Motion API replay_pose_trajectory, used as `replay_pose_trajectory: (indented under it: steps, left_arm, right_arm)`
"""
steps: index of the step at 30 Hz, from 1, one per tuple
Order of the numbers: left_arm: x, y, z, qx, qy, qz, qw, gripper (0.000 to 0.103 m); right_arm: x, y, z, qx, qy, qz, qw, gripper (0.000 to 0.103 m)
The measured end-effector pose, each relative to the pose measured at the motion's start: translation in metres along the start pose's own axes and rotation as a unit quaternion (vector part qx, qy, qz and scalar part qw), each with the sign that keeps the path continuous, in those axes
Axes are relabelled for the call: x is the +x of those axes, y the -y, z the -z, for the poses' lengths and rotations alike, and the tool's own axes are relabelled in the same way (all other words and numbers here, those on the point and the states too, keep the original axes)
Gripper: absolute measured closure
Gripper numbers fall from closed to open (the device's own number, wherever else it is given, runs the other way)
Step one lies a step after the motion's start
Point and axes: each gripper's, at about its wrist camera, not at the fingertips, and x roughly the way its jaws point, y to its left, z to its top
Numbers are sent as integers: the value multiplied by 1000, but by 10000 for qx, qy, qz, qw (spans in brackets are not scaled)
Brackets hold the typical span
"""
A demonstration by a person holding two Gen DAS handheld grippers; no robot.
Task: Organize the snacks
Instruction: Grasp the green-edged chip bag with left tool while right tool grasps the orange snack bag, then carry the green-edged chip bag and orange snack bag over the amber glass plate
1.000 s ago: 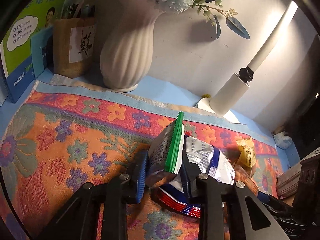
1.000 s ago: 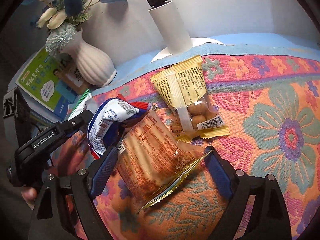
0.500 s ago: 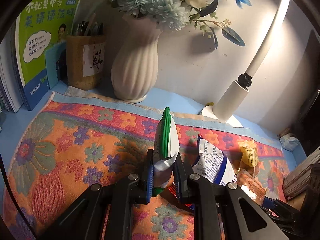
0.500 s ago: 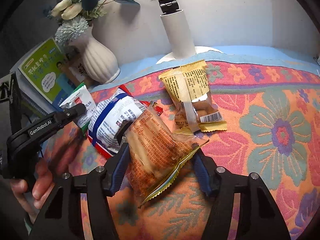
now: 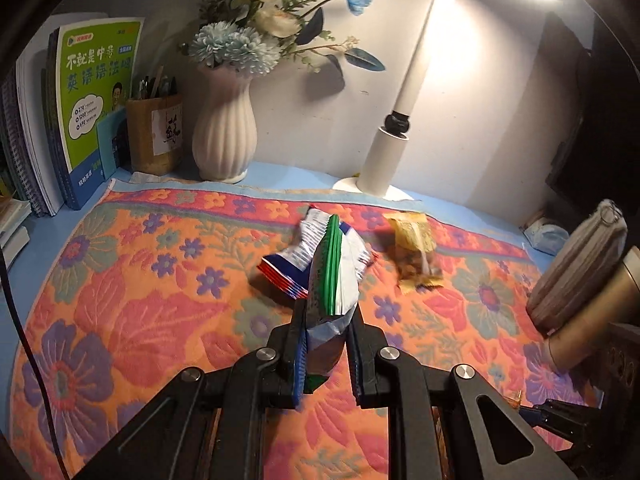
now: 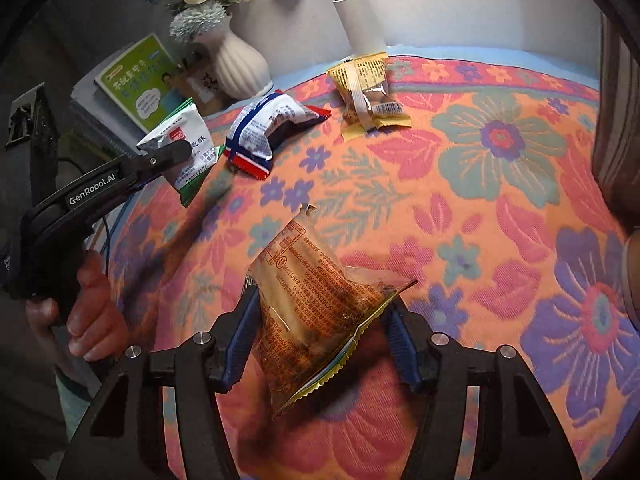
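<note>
My left gripper (image 5: 326,322) is shut on a white snack packet with a green edge (image 5: 330,276), held upright above the flowered cloth; the same packet (image 6: 180,144) shows at the left of the right wrist view. My right gripper (image 6: 320,308) is shut on a clear orange packet of biscuits (image 6: 316,304), lifted off the cloth. A white, blue and red packet (image 5: 288,260) (image 6: 264,124) lies on the cloth beyond. Near the lamp lies a yellow packet of round snacks (image 5: 414,248) (image 6: 368,92).
A white vase (image 5: 224,140) with flowers, a brown pen holder (image 5: 154,134) and upright books (image 5: 92,108) line the back left. A white lamp base (image 5: 384,160) stands at the back. A grey pouch (image 5: 576,264) and a metal cylinder (image 5: 592,308) sit at the right.
Both grippers closed on their packets, lifted them and drew back from the pile toward the near side. The white, blue and red packet and the yellow one stayed on the cloth.
</note>
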Motion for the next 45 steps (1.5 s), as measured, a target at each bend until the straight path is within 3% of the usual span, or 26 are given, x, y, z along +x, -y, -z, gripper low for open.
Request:
replay_pose_trajectory:
  steps: [5,7,11,15,18,22,25,30,31,32,35,39,45]
  left_arm:
    - [-16,32,25,199,119,-63,9997,87]
    - [-16,41,33,289,152,-118,9994,87]
    - [-11,43,44,249,133,34,9996,87]
    - [-5,35,52,42,156,270,9995,87]
    - [3,30,55,-75,20,299,9995,87]
    - [-2,28,55,-104,146,375,9991,87]
    - [-2,30,55,-48,166,355,9992,87]
    - [-4,35,57,111,203,344,9991,87]
    - [-5,34,57,97,215,345,9991,87]
    - [-5,33,57,80,221,360,9991,87]
    - [-10,34,57,85,228,448,9987,87]
    - [-22,46,64,5,92,923,9957,87]
    - [-47,86,70,159,144,1296,9913,87]
  right_arm:
    - [-23,13,25,-77,-136,24,9999,41]
    - [-29,16,33,-72,-334,37,9994,34]
    - [-46,10,51,-690,-443,346,9960,23]
    - [-64,4,56,-1409,-226,921,9855,20]
    - [-63,-8,49,-1785,-260,954,9790,19]
    - [-40,-14,50,-1501,-648,556,9850,19]
    - [-16,-13,59,-1272,-804,757,9857,18]
    - [-15,-20,58,-1095,-423,855,9894,16]
    - [-15,-18,57,-972,-380,866,9908,19]
    - [-18,-15,56,-865,-274,929,9915,29]
    - [-28,-9,57,-688,-140,796,9944,36]
    - [-50,-3,61,-522,33,702,9962,41]
    - [-90,17,64,-257,400,631,9969,41]
